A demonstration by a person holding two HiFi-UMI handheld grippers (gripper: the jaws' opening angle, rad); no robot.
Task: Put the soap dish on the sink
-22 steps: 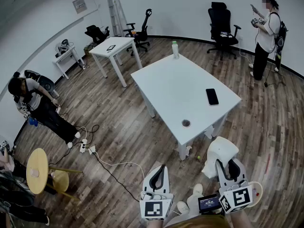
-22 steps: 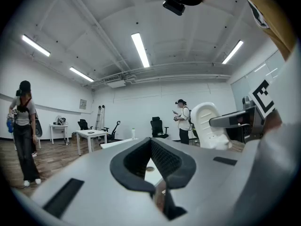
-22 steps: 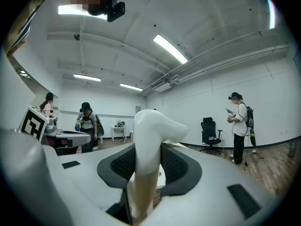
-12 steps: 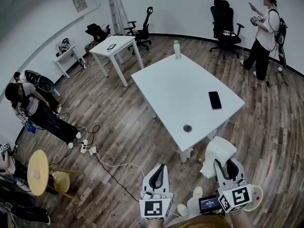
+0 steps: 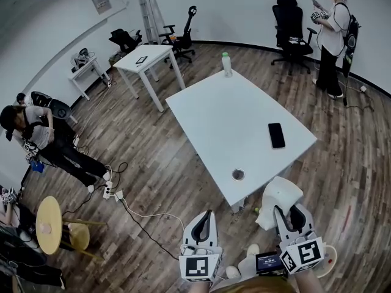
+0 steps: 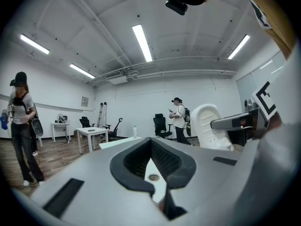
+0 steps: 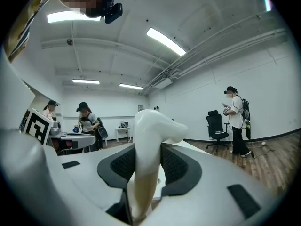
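Lower right, the right gripper (image 5: 292,212) pinches the soap dish (image 5: 280,198); left gripper (image 5: 209,216) pressed together, empty; no sink in sight, placing undone

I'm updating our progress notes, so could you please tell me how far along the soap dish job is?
Done: the right gripper is shut on the dish, which is up in the air. In hand: the dish hangs by the table corner, and the left gripper is empty. Left: setting the dish on the sink, which no view shows.
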